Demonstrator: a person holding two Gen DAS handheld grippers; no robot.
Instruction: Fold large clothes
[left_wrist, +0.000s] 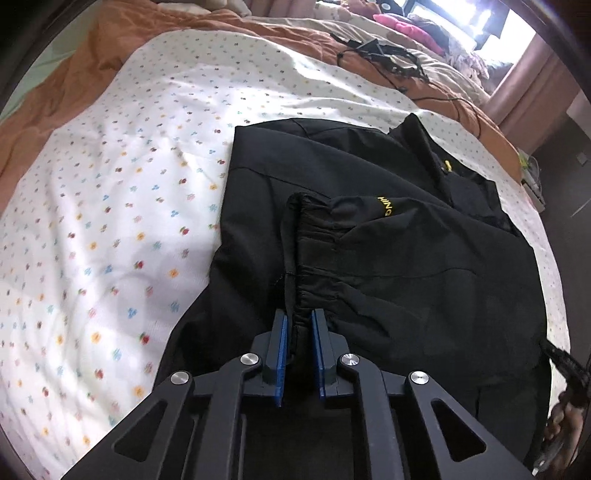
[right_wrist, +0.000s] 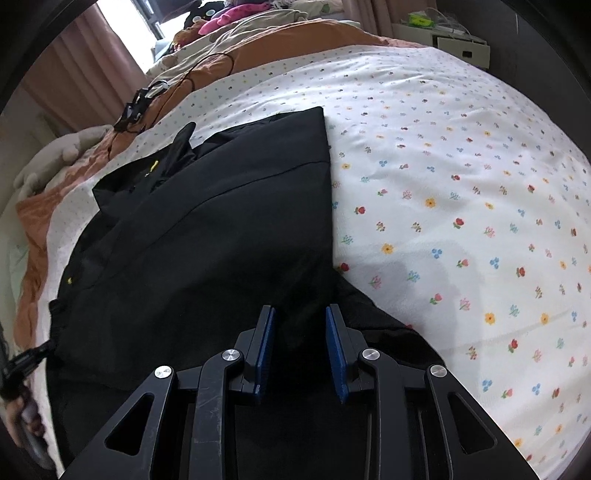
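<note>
The left tongs (left_wrist: 298, 319) are clenched on the gathered elastic hem (left_wrist: 306, 258) of one black jacket (left_wrist: 388, 258). The right tongs (right_wrist: 300, 317) stand parted over its dark cloth, nipping nothing that shows. The jacket lies partly folded on the flowered sheet (left_wrist: 110, 203) of the bed, an orange blanket (left_wrist: 155, 40) beyond, with black cables (left_wrist: 376, 50) on it.

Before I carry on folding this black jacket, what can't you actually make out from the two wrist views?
- Right gripper: whether its blue fingers grip the black jacket; dark cloth hides contact.
- Yellow lettering on the sleeve: partly creased, unreadable.
- Jacket's near hem: cut off by both gripper bodies.
- Left gripper pinches the elastic cuff; layers underneath are hidden.
</note>
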